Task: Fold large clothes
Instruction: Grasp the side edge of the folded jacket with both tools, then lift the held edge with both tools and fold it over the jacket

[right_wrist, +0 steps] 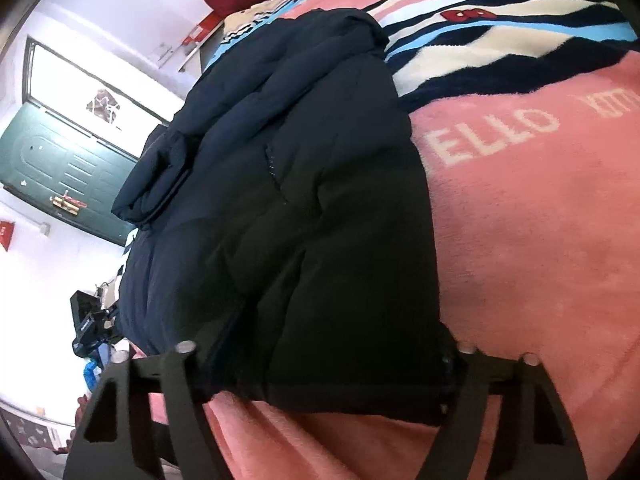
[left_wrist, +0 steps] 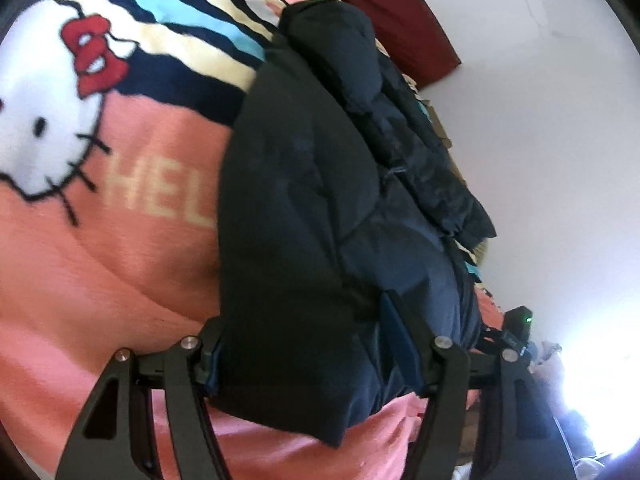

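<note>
- Two tools are in the pictures, one for each hand, and both are at the near end of a big dark jacket on a bed.
- Left wrist view: the left tool (left_wrist: 316,364) has its fingers spread wide, one finger on each side of the jacket's (left_wrist: 296,208) near end.
- The puffy cloth fills the gap between the fingers, so the left tool is grasping the jacket.
- The jacket runs from 6 o'clock up to 12 o'clock. A folded sleeve (left_wrist: 424,160) lies on top of it toward 2 o'clock.
- Under the jacket is a pink blanket (left_wrist: 120,280) with a white cat face and red bow (left_wrist: 94,56) at 10 o'clock.
- Striped bands cross the blanket at 11 o'clock, and a dark red headboard (left_wrist: 396,16) sits at 1 o'clock by a white wall.
- Right wrist view: the right tool (right_wrist: 324,364) also has its fingers spread wide around the near hem of the jacket (right_wrist: 304,208).
- The thick hem sits between the fingers and touches both, so the right tool is grasping the jacket too.
- The jacket's sleeve (right_wrist: 168,176) lies folded on top toward 9 o'clock.
- The pink blanket (right_wrist: 540,260) shows pale letters at 2 o'clock.
- A green door (right_wrist: 68,176) is at 9 o'clock.
</note>
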Motion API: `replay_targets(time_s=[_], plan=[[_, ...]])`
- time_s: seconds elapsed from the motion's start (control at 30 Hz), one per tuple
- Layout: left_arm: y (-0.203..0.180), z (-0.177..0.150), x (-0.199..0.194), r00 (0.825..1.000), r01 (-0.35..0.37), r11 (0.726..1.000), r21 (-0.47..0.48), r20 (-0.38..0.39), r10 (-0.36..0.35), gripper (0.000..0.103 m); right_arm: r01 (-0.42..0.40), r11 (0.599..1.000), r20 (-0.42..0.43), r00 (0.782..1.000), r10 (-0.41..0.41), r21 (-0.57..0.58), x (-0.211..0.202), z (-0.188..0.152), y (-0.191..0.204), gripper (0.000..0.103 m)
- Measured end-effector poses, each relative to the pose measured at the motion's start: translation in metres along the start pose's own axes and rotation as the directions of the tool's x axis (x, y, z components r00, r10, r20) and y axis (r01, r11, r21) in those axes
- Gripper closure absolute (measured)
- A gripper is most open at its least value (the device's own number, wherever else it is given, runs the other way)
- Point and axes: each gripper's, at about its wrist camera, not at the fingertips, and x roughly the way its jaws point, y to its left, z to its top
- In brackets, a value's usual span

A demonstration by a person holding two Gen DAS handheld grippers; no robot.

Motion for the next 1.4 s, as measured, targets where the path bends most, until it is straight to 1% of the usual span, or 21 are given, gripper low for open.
replay_targets(time_s=[0.07,0.17,0.2,0.23,0.27,0.3,0.33,0.4,0.5,0.63,0.7,0.73,0.83,0.97,1.0,1.1,1.17,1.27,1.37,1.4], plan=[[-0.001,0.000,0.002,0.999,0.034,0.999,-0.014,0.002,-0.034,0.039,-0.019,1.000,-0.007,1.000,0.019,0.006,0.002,0.000,-0.001,0.038],[-0.005,0.000,0.005,0.999,0.054,0.999,-0.006,-0.005,-0.054,0.041,-0.054,0.998,-0.019,0.998,0.054,0.013,0.006,0.000,-0.002,0.047],[-0.007,-0.002,0.007,0.998,0.065,0.998,-0.002,-0.012,-0.065,0.048,-0.064,0.998,-0.023,0.998,0.064,0.016,0.006,0.000,-0.003,0.053],[-0.008,-0.002,0.008,0.997,0.073,0.997,-0.001,-0.015,-0.073,0.060,-0.081,0.997,-0.029,0.996,0.082,0.019,0.007,0.000,-0.003,0.059],[-0.011,-0.001,0.009,0.996,0.090,0.996,-0.003,-0.020,-0.090,0.064,-0.097,0.995,-0.032,0.995,0.097,0.019,0.007,0.000,-0.002,0.062],[-0.013,-0.001,0.009,0.994,0.104,0.995,-0.001,-0.019,-0.104,0.071,-0.109,0.994,-0.033,0.993,0.109,0.018,0.006,0.000,0.000,0.068],[-0.018,0.001,0.008,0.993,0.119,0.993,0.009,-0.014,-0.118,0.077,-0.129,0.991,-0.035,0.991,0.129,0.019,0.006,0.001,0.001,0.072],[-0.026,0.004,0.004,0.992,0.127,0.992,0.022,0.000,-0.127,0.080,-0.156,0.987,-0.027,0.987,0.157,0.027,0.004,0.003,0.003,0.076],[-0.041,0.015,-0.005,0.986,0.160,0.987,0.029,0.041,-0.161,0.081,-0.201,0.979,0.006,0.979,0.201,0.040,-0.003,0.006,0.005,0.080],[-0.065,0.035,-0.016,0.971,0.209,0.977,0.046,0.106,-0.213,0.082,-0.263,0.964,0.080,0.963,0.259,0.038,-0.019,0.018,0.012,0.082],[-0.071,0.043,-0.021,0.964,0.228,0.972,0.048,0.132,-0.233,0.083,-0.287,0.957,0.113,0.953,0.282,0.036,-0.026,0.024,0.015,0.083],[-0.074,0.049,-0.024,0.956,0.247,0.968,0.045,0.152,-0.251,0.083,-0.308,0.951,0.140,0.944,0.300,0.038,-0.031,0.030,0.016,0.083],[-0.081,0.063,-0.027,0.941,0.280,0.959,0.037,0.186,-0.282,0.083,-0.361,0.931,0.203,0.917,0.344,0.053,-0.042,0.044,0.015,0.084],[-0.091,0.084,-0.028,0.915,0.339,0.940,0.026,0.224,-0.336,0.083,-0.414,0.907,0.267,0.885,0.382,0.076,-0.051,0.064,0.011,0.085],[-0.094,0.091,-0.026,0.909,0.351,0.936,0.018,0.233,-0.345,0.083,-0.442,0.893,0.288,0.869,0.402,0.088,-0.053,0.072,0.010,0.085],[-0.099,0.107,-0.022,0.894,0.383,0.924,-0.012,0.255,-0.367,0.083,-0.488,0.866,0.323,0.841,0.434,0.107,-0.055,0.093,0.008,0.085],[-0.104,0.118,-0.020,0.890,0.389,0.921,-0.019,0.265,-0.371,0.083,-0.510,0.852,0.337,0.827,0.450,0.117,-0.054,0.106,0.009,0.085],[-0.112,0.134,-0.017,0.884,0.397,0.918,-0.025,0.280,-0.374,0.083,-0.516,0.848,0.351,0.821,0.450,0.122,-0.051,0.123,0.015,0.085],[-0.119,0.147,-0.013,0.880,0.406,0.913,-0.037,0.287,-0.379,0.083,-0.537,0.829,0.381,0.807,0.452,0.155,-0.047,0.142,0.016,0.086],[-0.120,0.153,-0.010,0.880,0.407,0.912,-0.050,0.288,-0.377,0.083,-0.537,0.828,0.387,0.807,0.447,0.163,-0.046,0.146,0.016,0.086]])
